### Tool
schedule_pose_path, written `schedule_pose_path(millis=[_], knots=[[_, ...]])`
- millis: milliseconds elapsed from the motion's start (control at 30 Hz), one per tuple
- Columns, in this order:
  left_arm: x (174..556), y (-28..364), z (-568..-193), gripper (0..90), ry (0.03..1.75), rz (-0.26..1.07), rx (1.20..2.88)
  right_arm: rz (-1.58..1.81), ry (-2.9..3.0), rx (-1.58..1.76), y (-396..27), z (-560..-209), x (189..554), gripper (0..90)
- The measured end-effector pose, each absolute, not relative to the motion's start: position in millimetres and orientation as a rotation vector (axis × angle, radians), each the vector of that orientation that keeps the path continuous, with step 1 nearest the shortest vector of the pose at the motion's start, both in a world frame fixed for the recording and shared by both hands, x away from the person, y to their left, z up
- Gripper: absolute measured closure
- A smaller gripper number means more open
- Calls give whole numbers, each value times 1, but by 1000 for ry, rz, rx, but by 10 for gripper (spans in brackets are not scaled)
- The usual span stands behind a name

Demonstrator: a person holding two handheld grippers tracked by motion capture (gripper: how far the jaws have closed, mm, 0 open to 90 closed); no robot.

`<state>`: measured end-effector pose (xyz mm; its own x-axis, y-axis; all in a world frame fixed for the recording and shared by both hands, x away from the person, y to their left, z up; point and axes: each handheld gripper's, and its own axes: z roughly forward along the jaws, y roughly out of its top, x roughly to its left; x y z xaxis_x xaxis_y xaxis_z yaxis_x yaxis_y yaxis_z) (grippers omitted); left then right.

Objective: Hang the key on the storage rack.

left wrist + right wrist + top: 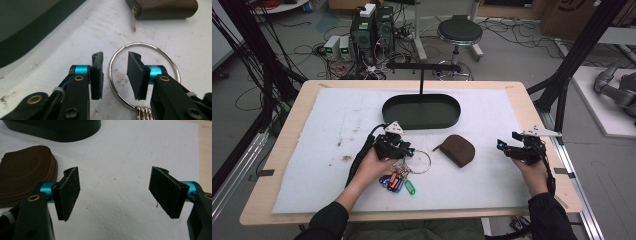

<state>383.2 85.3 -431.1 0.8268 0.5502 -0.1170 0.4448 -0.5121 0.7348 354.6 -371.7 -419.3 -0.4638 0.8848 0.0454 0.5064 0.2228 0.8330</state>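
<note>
White mat [337, 150], left tool [114, 75] astride key ring [172, 67], unclamped

Dark oval tray [421, 111], brown pouch [456, 149]

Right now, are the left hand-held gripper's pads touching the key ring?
Apart. The left gripper view shows white mat between the ring wire and each pad of the left hand-held gripper.

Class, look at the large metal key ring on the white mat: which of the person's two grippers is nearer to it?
Left. The left gripper sits at the key ring, its jaws straddling the ring's wire without pressing it. The right gripper waits open far off, beyond the brown pouch.
</note>
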Motion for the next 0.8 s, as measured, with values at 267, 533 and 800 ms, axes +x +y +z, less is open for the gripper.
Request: schedule_pose_path(millis=[267, 533, 800], knots=[[383, 81, -437, 765, 729, 194, 2257, 1138, 2057, 1280, -372, -420, 355, 258], [378, 78, -439, 858, 731, 244, 2258, 1134, 2059, 1280, -371, -420, 355, 261], [380, 88, -431, 862, 724, 209, 2161, 1139, 2048, 1280, -372, -420, 355, 272]])
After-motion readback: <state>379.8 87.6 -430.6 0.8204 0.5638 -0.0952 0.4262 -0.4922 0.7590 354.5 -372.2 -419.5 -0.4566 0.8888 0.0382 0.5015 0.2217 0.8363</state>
